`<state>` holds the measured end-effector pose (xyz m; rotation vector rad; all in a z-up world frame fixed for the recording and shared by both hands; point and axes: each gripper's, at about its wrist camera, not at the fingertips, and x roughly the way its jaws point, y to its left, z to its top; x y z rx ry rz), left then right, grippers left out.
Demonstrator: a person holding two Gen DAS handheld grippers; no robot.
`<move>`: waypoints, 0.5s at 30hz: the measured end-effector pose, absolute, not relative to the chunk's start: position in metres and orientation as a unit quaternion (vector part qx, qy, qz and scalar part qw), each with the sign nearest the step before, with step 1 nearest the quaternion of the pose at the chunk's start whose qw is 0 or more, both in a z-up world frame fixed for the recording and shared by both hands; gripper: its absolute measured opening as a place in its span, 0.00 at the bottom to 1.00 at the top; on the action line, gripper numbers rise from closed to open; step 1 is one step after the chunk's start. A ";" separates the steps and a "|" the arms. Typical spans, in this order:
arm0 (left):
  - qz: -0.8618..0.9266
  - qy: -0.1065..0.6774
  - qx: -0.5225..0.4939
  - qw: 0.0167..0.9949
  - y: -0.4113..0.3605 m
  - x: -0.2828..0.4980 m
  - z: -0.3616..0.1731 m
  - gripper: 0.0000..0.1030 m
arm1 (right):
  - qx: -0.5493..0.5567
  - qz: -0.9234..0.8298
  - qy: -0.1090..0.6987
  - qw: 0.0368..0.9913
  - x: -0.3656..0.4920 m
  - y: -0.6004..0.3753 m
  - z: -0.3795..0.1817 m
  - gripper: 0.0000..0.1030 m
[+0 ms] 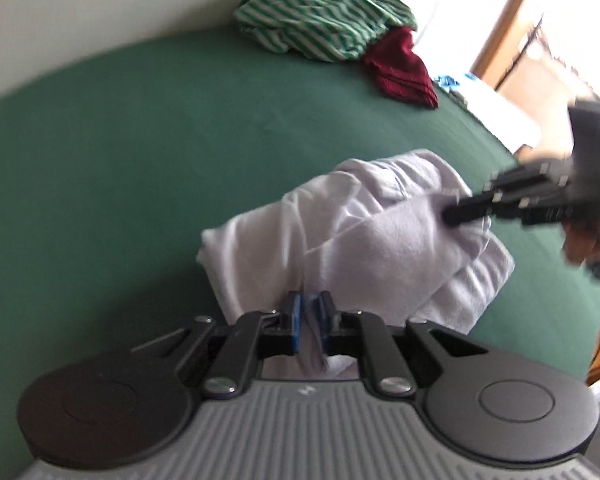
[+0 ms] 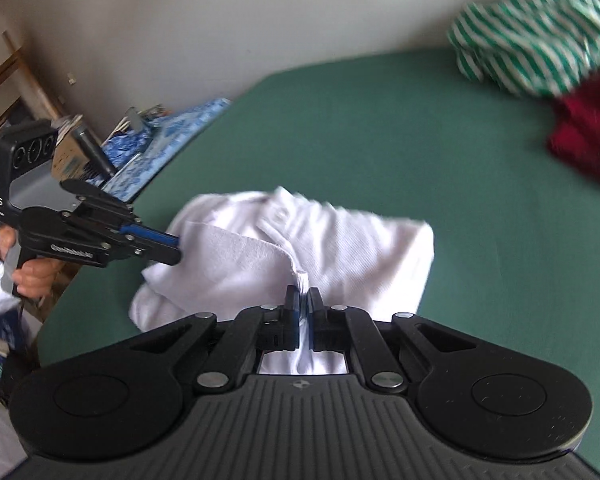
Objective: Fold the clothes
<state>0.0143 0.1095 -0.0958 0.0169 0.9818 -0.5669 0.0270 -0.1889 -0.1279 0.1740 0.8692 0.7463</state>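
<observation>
The white shirt (image 1: 352, 236) lies bunched and partly doubled over on the green sheet (image 1: 140, 152), straight ahead of both sets of jaws and touching them. The left gripper (image 1: 309, 320) has its jaws nearly together, with a thin pleat of the white cloth pinched between the blue pads. The right gripper (image 2: 304, 312) is clamped tight on another pleat of the same shirt, with the cloth running back between its jaws.

The shirt looks light, soft and limp: it will sag and crease wherever it is not held, and a thin pinch can slip out. A hem, a shoulder seam or a corner should hold best, where the cloth is thicker, with the two grips kept well apart so the fabric stays taut between them. The buttoned collar (image 2: 278, 216) sits just beyond the right jaws and would bunch if caught.

The sheet is smooth, flat and bare around the shirt. Far ahead of the jaws, near the pale wall (image 1: 100, 12), lie a green striped garment (image 1: 324, 20) and a dark red cloth (image 1: 402, 68), touching each other. Blue patterned fabric (image 2: 168, 128) and clutter lie beyond the sheet's edge, behind the left gripper as the right camera sees it.
</observation>
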 end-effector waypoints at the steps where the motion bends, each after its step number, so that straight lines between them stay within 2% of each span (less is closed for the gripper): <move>1: -0.270 0.462 -0.001 0.845 0.114 0.012 -0.093 0.16 | 0.091 0.351 0.411 0.837 0.026 -0.189 -0.130 0.03; 2: -0.269 0.457 -0.003 0.848 0.117 0.007 -0.088 0.25 | 0.100 0.347 0.411 0.837 0.026 -0.190 -0.129 0.03; 3: -0.264 0.449 0.000 0.854 0.120 0.000 -0.082 0.30 | 0.113 0.345 0.412 0.836 0.027 -0.193 -0.126 0.12; 4: -0.259 0.441 0.003 0.859 0.124 -0.006 -0.076 0.40 | 0.126 0.341 0.409 0.837 0.026 -0.197 -0.123 0.20; 5: -0.255 0.436 0.009 0.863 0.125 -0.013 -0.072 0.45 | 0.137 0.338 0.405 0.838 0.025 -0.200 -0.120 0.22; 9: -0.255 0.442 0.003 0.860 0.128 -0.028 -0.073 0.46 | 0.119 0.336 0.393 0.848 0.009 -0.200 -0.113 0.34; 11: -0.252 0.451 -0.001 0.856 0.123 -0.026 -0.083 0.47 | 0.098 0.337 0.393 0.850 -0.001 -0.195 -0.113 0.34; 14: -0.239 0.469 0.006 0.850 0.112 -0.019 -0.101 0.42 | 0.055 0.327 0.396 0.856 -0.012 -0.188 -0.119 0.31; 15: -0.240 0.472 0.000 0.848 0.112 -0.018 -0.101 0.41 | 0.057 0.323 0.403 0.854 -0.011 -0.189 -0.119 0.22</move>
